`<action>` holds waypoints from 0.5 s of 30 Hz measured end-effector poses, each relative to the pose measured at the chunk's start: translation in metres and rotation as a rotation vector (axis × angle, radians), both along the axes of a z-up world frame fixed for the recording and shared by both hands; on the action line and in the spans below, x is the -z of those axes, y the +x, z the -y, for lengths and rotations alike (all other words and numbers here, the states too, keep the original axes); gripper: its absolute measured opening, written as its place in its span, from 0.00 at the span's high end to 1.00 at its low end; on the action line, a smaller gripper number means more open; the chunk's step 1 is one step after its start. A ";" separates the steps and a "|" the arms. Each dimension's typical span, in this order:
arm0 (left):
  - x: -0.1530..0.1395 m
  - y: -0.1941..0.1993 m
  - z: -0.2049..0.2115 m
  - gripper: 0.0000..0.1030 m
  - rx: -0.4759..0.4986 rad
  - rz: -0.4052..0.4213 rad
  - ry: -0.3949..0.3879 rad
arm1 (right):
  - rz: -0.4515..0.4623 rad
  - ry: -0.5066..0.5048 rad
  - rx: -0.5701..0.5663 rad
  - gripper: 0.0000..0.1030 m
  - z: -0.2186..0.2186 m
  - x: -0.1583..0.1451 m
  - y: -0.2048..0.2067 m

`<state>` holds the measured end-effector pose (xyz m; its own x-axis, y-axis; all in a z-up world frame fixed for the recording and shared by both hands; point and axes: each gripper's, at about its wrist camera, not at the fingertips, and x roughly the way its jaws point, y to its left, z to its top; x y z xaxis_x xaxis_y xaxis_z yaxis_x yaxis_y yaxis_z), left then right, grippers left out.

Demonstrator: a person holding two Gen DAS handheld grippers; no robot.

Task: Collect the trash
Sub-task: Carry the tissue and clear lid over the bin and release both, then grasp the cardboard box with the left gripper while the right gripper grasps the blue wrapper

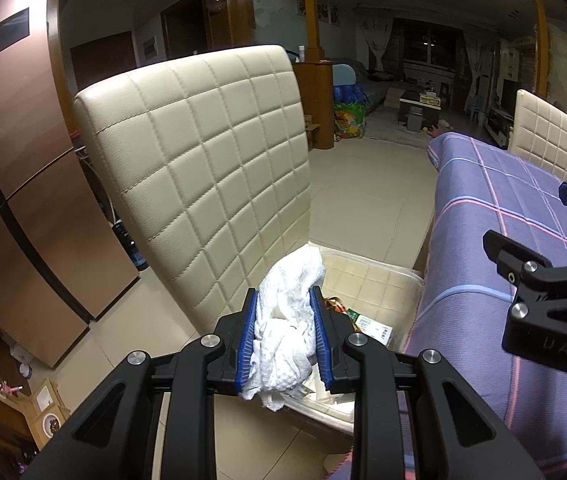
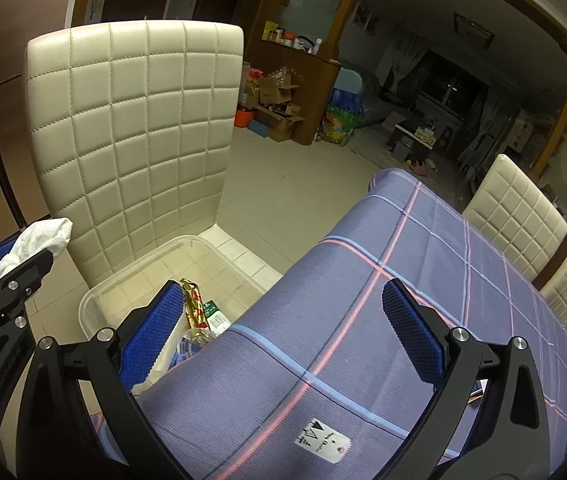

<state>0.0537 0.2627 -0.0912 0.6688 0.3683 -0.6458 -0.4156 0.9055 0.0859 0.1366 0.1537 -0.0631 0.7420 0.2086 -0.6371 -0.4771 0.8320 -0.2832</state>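
My left gripper is shut on a crumpled white paper towel and holds it above the clear plastic bin that stands on the cream chair seat. The towel also shows at the left edge of the right wrist view. The bin holds several wrappers, among them a gold and red one and a green and white packet. My right gripper is open and empty, over the near edge of the table with the purple plaid cloth.
A cream quilted chair back rises behind the bin. Two more cream chairs stand along the table's far side. A white label lies on the cloth. Boxes and a cabinet stand across the tiled floor.
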 end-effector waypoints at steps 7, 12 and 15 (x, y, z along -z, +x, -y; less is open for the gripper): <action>0.003 0.024 0.015 0.73 0.054 -0.010 -0.001 | -0.004 0.026 0.046 0.05 0.017 -0.001 0.010; 0.005 0.043 0.028 0.73 0.091 -0.006 0.038 | -0.025 0.045 0.084 0.05 0.031 0.001 0.022; 0.007 0.057 0.030 0.73 0.098 -0.013 0.040 | -0.034 0.056 0.108 0.05 0.041 0.002 0.027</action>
